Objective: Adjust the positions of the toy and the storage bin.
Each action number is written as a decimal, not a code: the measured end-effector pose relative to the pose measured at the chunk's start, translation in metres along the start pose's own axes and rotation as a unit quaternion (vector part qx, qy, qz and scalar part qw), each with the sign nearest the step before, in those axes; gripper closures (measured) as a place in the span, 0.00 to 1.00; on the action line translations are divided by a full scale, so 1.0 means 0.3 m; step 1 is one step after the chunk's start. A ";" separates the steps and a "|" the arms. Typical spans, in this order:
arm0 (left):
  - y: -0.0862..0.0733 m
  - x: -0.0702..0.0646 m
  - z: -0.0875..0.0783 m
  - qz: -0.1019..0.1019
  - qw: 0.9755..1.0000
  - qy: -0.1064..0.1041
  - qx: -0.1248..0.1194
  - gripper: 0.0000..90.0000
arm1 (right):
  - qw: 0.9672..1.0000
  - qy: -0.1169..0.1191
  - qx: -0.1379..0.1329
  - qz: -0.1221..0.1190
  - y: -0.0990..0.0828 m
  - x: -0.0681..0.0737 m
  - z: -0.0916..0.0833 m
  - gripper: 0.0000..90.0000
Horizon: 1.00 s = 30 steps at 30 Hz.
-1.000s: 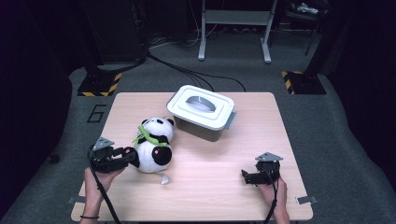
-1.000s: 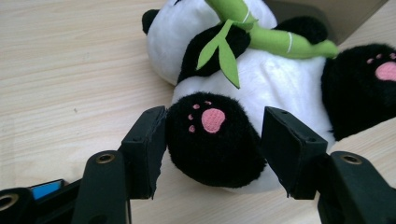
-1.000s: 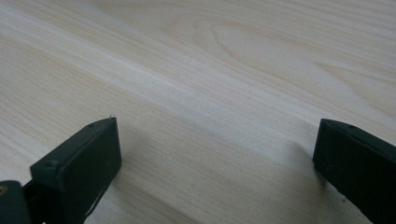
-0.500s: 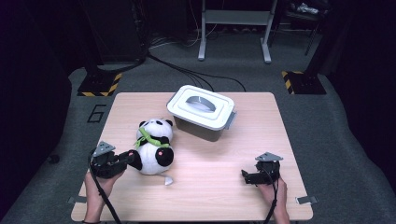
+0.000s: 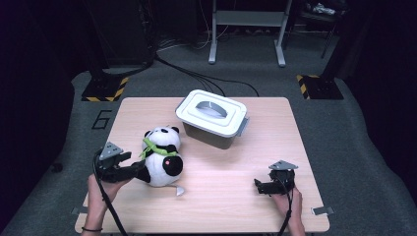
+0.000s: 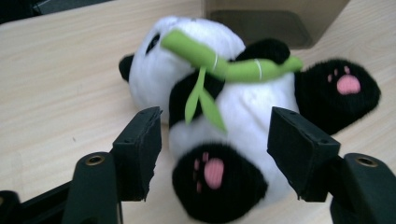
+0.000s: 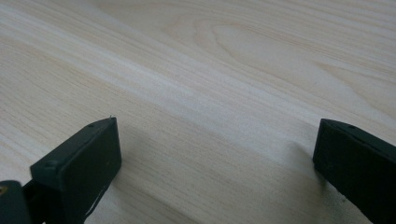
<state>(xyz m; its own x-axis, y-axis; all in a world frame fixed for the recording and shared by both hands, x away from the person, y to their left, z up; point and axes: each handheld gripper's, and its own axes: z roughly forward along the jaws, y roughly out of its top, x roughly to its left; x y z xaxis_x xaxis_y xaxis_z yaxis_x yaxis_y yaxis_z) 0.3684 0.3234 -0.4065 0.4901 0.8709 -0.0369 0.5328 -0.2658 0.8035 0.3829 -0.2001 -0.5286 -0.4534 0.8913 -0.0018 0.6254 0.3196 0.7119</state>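
At the near left of the counter (image 5: 295, 123), our left gripper (image 6: 215, 135) has just opened its jaws around the panda (image 6: 233, 116), not pinching it; close too shallow and the plush slips. Right gripper (image 7: 215, 163) gapes empty.

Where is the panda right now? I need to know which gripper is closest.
In the high view the panda lies left of the table's middle, just in front of the lidded box, right beside the left gripper, whose open jaws flank its lower body.
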 end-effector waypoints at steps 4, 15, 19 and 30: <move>0.050 0.032 0.040 0.015 1.000 -0.009 0.022 0.37 | 1.000 0.000 0.000 0.000 0.000 0.000 0.000 0.00; 0.085 0.082 0.188 0.041 0.993 -0.072 0.089 0.63 | 1.000 0.000 -0.001 0.000 0.000 0.000 0.000 0.00; 0.080 0.060 0.195 0.062 0.991 -0.070 0.091 0.79 | 1.000 0.000 0.000 0.000 0.000 0.000 0.000 0.00; 0.065 -0.032 0.138 0.011 0.996 -0.052 0.071 0.82 | 1.000 -0.001 -0.001 0.000 0.000 0.000 0.000 0.00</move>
<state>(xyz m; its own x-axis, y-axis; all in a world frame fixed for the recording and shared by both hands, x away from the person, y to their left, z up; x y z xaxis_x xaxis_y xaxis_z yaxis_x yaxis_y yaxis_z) 0.4026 0.2928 -0.4152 0.5673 0.8188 -0.0883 0.6100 -0.3458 0.7129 0.3829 -0.2000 -0.5287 -0.4521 0.8920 -0.0025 0.6241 0.3183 0.7136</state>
